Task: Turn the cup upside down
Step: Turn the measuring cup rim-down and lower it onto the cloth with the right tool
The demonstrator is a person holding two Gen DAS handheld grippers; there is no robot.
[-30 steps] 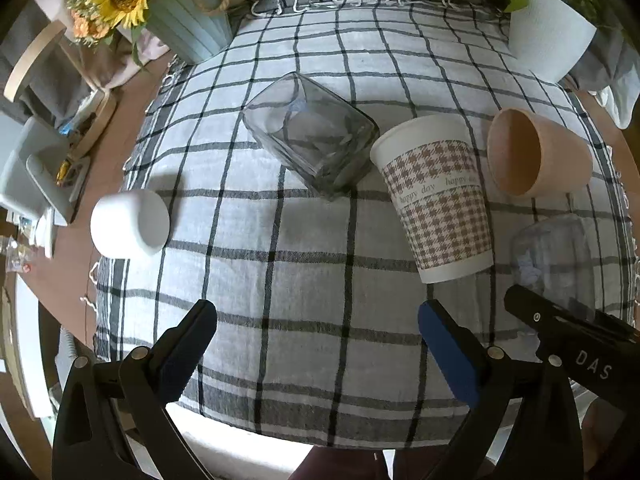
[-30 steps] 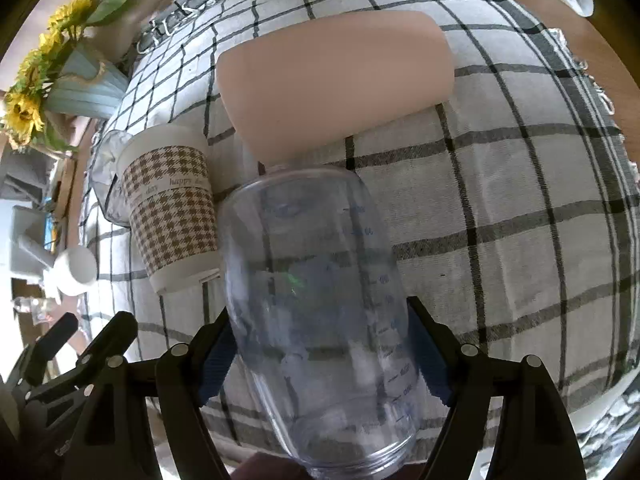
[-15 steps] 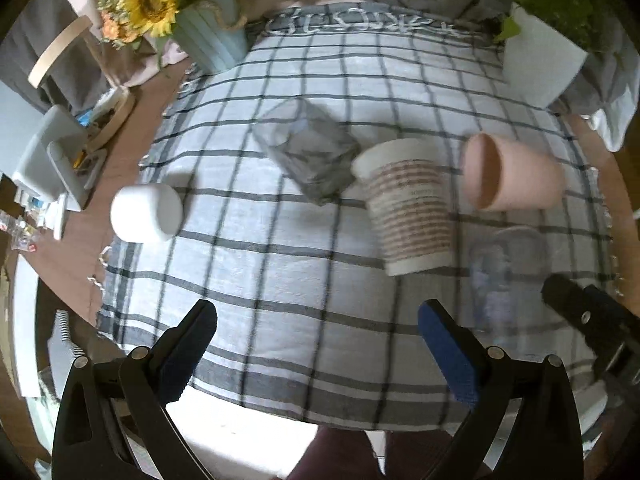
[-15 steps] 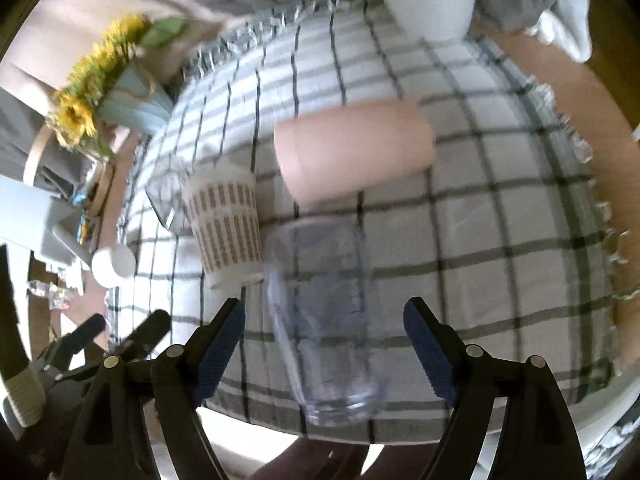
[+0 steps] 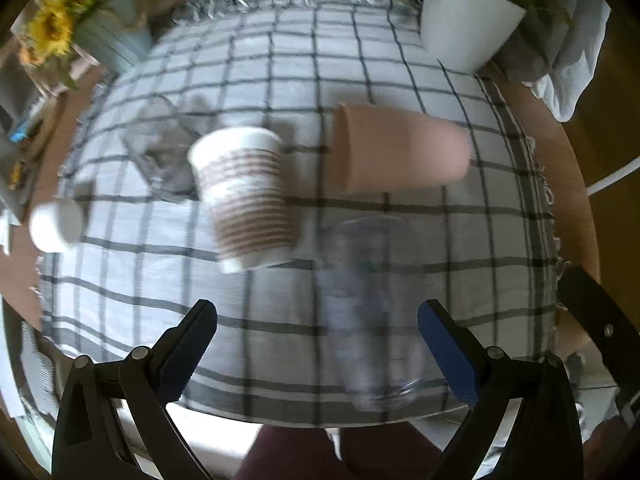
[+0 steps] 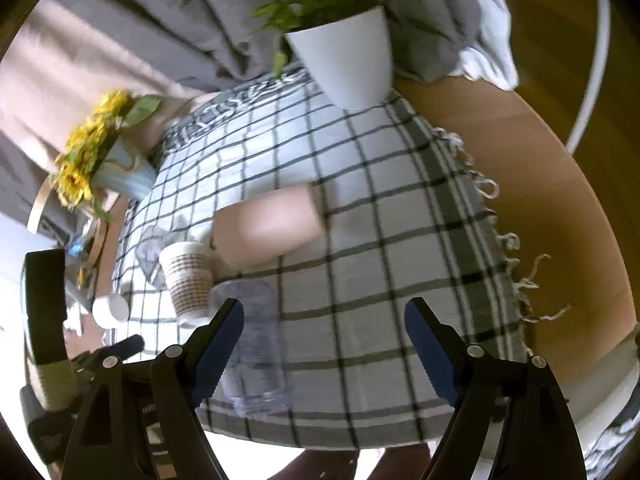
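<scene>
Clear plastic cup [image 5: 370, 312] stands inverted on the checked cloth [image 5: 460, 240] of the table, rim down, between the left gripper [image 5: 318, 334] fingers and nearer the right-hand one; in the right wrist view it sits just beyond the left-hand finger [image 6: 218, 346] of the right gripper [image 6: 324, 344]. Both pairs of fingers are spread wide and carry nothing. Judged thin-walled, light, smooth and slippery; likely to flex or skid under hard pressure. Hold should be taken across the mid-wall, squarely, with moderate force. Paper cup [image 5: 246, 196] stands just beyond it, and a pink cup [image 5: 400, 148] lies on its side further ahead. Motion blur limits detail.
</scene>
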